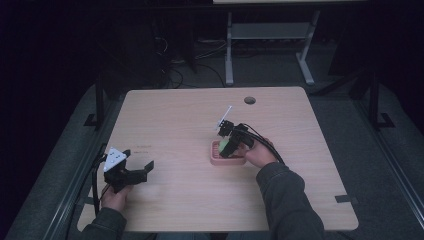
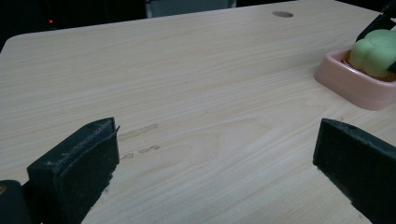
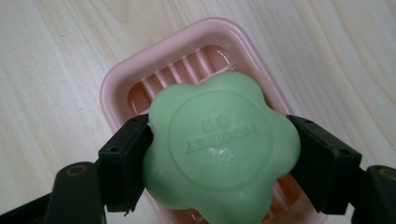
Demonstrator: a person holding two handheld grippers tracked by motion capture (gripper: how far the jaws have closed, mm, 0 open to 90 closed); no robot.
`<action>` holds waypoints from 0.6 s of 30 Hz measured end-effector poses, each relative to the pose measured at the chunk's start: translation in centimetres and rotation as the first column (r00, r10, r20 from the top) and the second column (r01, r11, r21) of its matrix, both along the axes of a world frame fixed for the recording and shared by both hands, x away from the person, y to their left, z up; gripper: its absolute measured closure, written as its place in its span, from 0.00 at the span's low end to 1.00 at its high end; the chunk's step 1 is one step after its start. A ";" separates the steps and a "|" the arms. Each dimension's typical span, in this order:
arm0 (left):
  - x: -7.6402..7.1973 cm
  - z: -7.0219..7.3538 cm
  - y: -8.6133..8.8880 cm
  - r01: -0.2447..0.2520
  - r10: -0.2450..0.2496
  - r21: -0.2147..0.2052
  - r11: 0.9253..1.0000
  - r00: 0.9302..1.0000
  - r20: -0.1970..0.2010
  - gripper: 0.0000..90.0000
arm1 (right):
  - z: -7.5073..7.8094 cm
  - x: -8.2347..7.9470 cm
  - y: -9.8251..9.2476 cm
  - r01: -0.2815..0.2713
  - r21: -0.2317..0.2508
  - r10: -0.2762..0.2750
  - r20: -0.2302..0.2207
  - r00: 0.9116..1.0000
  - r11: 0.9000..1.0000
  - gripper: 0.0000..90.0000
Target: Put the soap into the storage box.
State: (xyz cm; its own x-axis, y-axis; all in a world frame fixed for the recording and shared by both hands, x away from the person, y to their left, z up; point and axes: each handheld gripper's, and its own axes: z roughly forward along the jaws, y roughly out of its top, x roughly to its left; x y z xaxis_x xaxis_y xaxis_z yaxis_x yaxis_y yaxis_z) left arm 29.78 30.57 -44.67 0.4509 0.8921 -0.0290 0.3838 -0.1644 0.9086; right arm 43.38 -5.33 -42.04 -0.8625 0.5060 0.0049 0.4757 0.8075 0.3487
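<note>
Your right gripper had its jaws clamped on either side of the green flower-shaped soap, holding it right over the ribbed pink soap dish near the middle of the wooden table. Your left gripper sat well apart at the near left edge, jaws spread wide over bare wood.

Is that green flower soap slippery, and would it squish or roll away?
The soap looks smooth and a bit glossy, so probably slippery. The right gripper presses its sides without denting it, so it seems firm. Its flat faces and lobed edge suggest it would slide, not roll.
</note>
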 end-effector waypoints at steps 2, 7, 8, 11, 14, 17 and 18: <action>0.0 0.0 0.0 0.002 -0.002 0.001 1.000 1.000 0.000 0.00 | -0.1 0.0 0.0 -0.001 -0.012 0.001 0.010 1.000 1.000 0.29; 0.0 0.0 0.0 0.001 -0.001 0.000 1.000 1.000 0.001 0.00 | -0.1 -0.1 0.1 -0.002 -0.017 0.002 0.015 1.000 1.000 0.28; 0.0 0.0 0.0 0.001 -0.001 0.000 1.000 1.000 0.001 0.00 | -0.1 -0.1 0.1 0.000 -0.015 0.000 0.014 1.000 1.000 0.28; 0.0 0.0 0.0 0.000 0.000 -0.002 1.000 1.000 0.000 0.00 | -0.1 -0.1 0.1 0.001 -0.013 -0.001 0.014 1.000 1.000 0.28; 0.0 0.0 0.0 0.000 0.000 -0.001 1.000 1.000 0.000 0.00 | -0.1 -0.1 0.1 0.002 -0.016 -0.001 0.017 1.000 1.000 0.28; 0.0 0.0 0.0 0.001 -0.001 0.000 1.000 1.000 0.000 0.00 | 0.0 -0.1 0.1 -0.001 -0.018 0.001 0.015 1.000 1.000 0.28; 0.0 0.0 0.0 0.001 -0.001 0.000 1.000 1.000 0.001 0.00 | 0.0 -0.1 0.0 0.000 -0.018 0.000 0.014 1.000 1.000 0.28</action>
